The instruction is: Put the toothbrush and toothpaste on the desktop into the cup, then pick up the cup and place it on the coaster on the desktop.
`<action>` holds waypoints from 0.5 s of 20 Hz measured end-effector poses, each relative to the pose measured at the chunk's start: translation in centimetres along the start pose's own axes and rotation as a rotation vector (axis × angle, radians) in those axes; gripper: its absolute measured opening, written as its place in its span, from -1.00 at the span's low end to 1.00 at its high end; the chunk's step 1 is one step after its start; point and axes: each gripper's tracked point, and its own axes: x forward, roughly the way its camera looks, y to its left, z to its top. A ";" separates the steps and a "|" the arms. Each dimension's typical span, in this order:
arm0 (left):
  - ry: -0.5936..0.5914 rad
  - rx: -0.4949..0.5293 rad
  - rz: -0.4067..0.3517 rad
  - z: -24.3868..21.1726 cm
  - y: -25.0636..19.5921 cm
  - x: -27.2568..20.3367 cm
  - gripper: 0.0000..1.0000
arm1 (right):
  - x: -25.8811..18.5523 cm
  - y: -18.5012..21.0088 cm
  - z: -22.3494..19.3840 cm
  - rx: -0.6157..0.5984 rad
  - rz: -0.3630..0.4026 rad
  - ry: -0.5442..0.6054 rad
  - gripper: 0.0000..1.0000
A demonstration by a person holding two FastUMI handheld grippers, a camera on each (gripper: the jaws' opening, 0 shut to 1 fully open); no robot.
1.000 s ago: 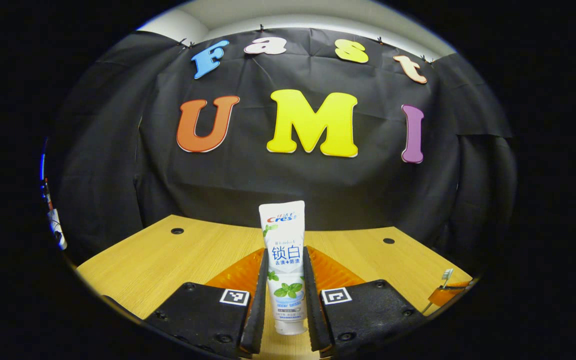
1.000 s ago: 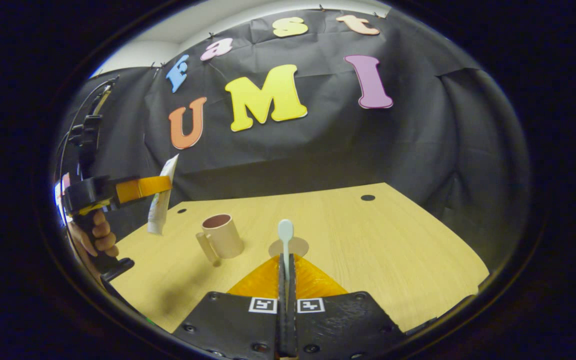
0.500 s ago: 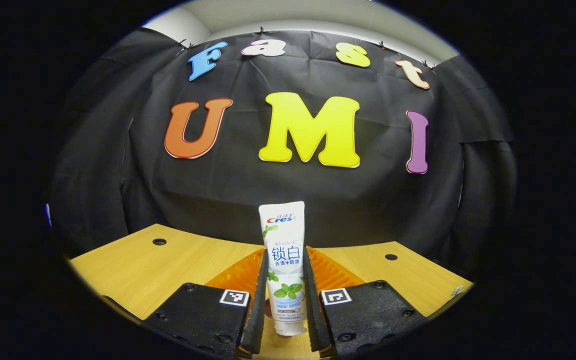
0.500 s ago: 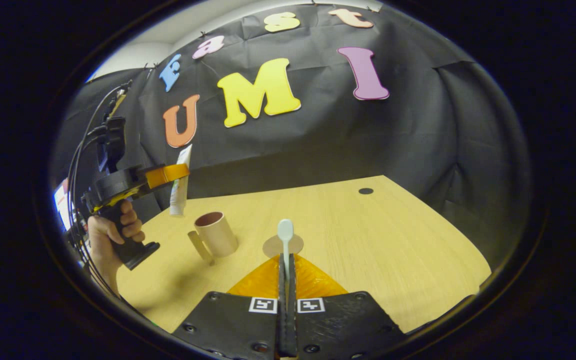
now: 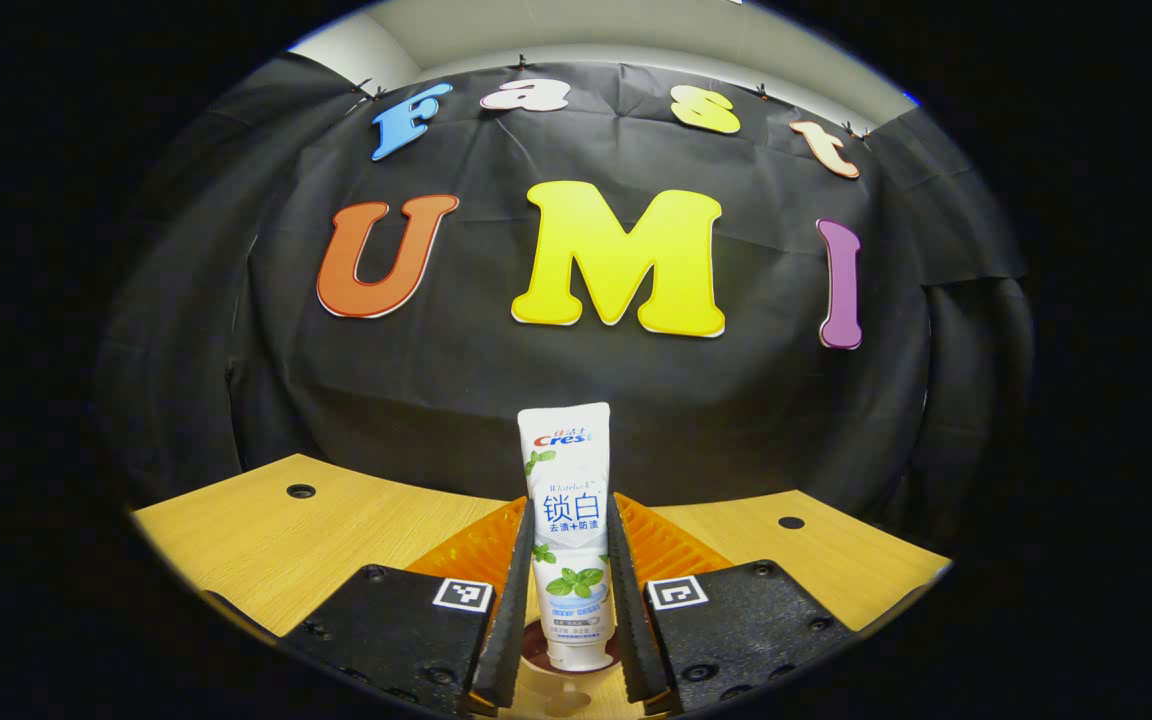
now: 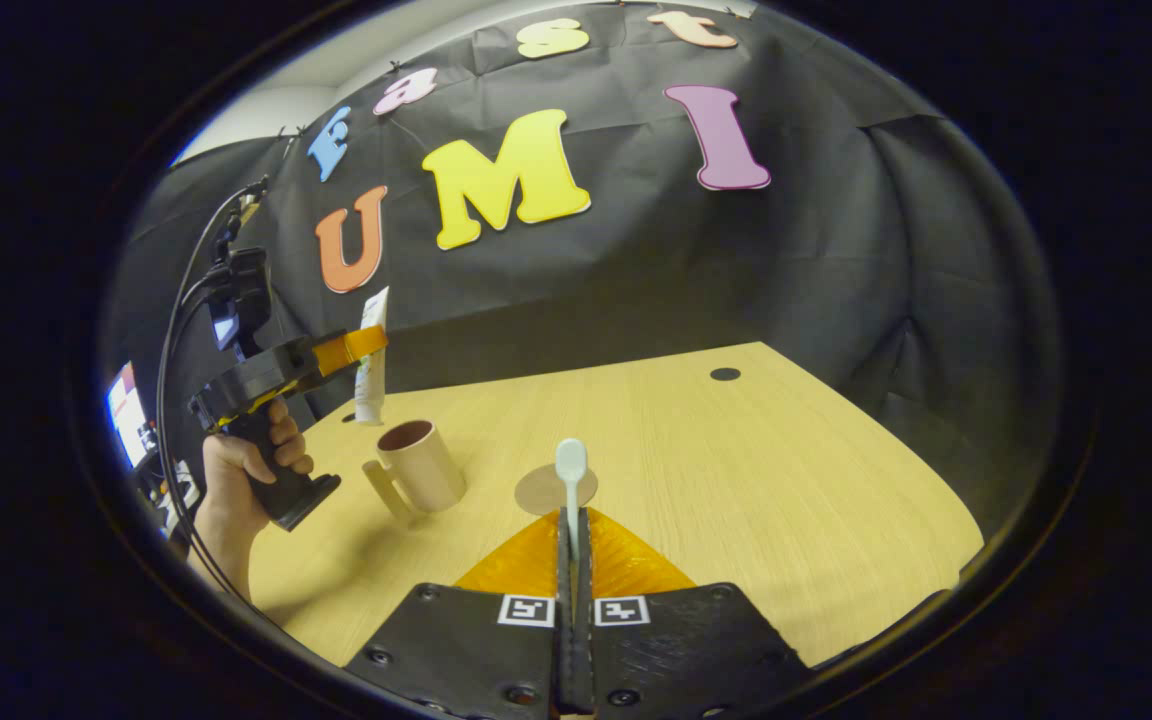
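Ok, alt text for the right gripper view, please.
The right gripper holds a toothbrush upright between shut fingers, above a wooden desk. Farther off, a hand holds the left gripper, which carries a toothpaste tube above a cup; a round coaster lies beside the cup.

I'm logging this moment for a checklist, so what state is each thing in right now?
toothpaste tube: upright, held above the cup
cup: upright on the desktop, empty, not on the coaster
toothbrush: held off the desktop
coaster: bare
left gripper: shut on the toothpaste tube
right gripper: shut on the toothbrush
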 end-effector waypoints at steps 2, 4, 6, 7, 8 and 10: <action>0.017 -0.011 -0.003 -0.7 -0.1 0.2 -0.15 | 0.3 0.1 -0.3 0.009 0.004 0.018 -1.00; 0.032 -0.015 0.006 -1.2 0.3 0.4 -0.15 | 0.3 0.0 -0.4 0.008 0.003 0.020 -1.00; 0.043 -0.014 0.007 -1.5 0.4 0.5 -0.14 | 0.4 0.2 -0.2 0.005 0.008 0.020 -1.00; 0.047 -0.009 0.011 -1.6 0.5 0.5 -0.14 | 0.4 0.4 -0.5 0.007 0.013 0.026 -1.00; 0.050 -0.004 0.015 -1.6 0.6 0.5 -0.11 | 0.4 0.6 -0.8 0.009 0.019 0.035 -1.00; 0.013 0.004 0.031 -0.4 1.0 0.1 -0.08 | 0.3 0.7 -1.0 0.009 0.023 0.040 -1.00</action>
